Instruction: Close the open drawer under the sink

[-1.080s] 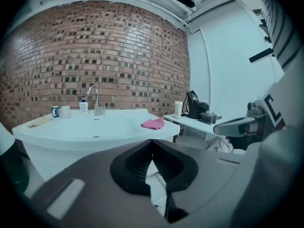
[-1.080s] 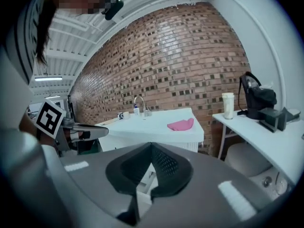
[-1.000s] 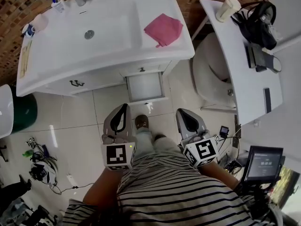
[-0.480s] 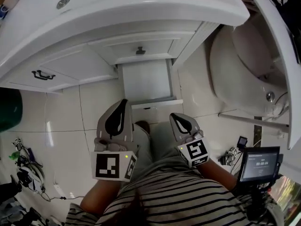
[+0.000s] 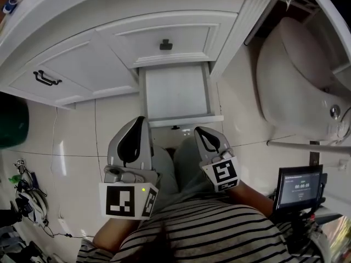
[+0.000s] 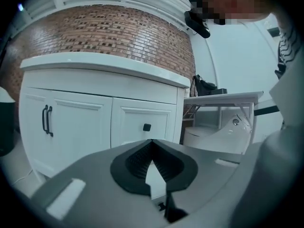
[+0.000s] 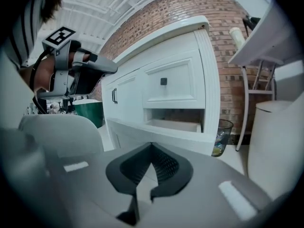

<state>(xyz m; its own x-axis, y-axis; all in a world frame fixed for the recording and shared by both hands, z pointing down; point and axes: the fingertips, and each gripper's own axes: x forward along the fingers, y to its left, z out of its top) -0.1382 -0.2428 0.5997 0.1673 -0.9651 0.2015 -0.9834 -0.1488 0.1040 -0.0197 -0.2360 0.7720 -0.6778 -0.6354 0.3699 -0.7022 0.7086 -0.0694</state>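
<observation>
Projecting from the white vanity [image 5: 82,64], the drawer [image 5: 175,95] stands open, directly below a shut drawer front carrying 1 black knob [image 5: 165,44]. The 2 grippers are side by side, just in front of the open drawer's front panel. On the left gripper [image 5: 143,119], the jaws are pressed together at the tips with nothing between them. On the right gripper [image 5: 198,130], the jaws are likewise pressed together and empty. A toilet [image 5: 296,86] stands to the right of the vanity.
</observation>
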